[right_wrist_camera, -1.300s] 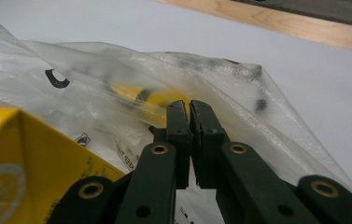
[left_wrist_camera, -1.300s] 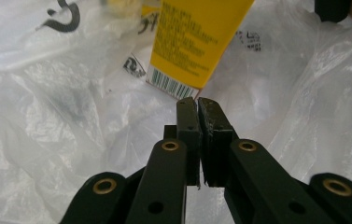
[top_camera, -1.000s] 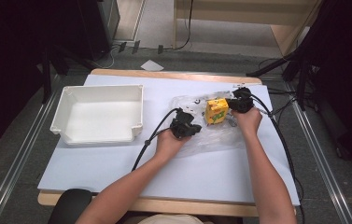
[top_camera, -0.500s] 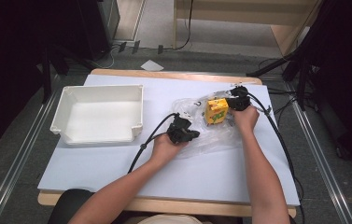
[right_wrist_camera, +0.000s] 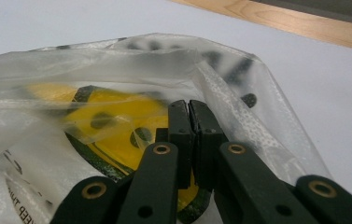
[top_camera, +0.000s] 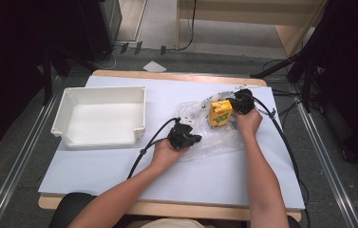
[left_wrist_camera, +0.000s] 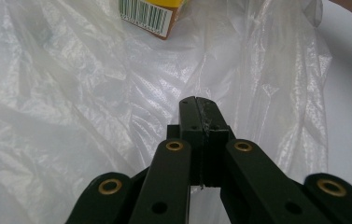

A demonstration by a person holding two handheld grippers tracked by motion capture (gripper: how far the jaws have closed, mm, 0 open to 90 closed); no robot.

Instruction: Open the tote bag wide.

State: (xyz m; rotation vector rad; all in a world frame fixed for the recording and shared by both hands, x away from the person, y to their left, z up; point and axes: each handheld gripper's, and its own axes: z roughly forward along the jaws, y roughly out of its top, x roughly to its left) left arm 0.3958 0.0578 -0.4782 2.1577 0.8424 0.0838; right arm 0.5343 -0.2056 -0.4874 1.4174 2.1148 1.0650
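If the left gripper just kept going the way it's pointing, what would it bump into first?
Probably the crinkled clear plastic bag, which its shut left gripper already pinches. Beyond that, up and to the left in its own view, stands the yellow box with a barcode; depth is hard to judge.

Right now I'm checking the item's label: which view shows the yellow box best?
The high view: the whole yellow box stands in the clear plastic bag. The left gripper view catches its barcode corner; the right gripper view shows it blurred through plastic.
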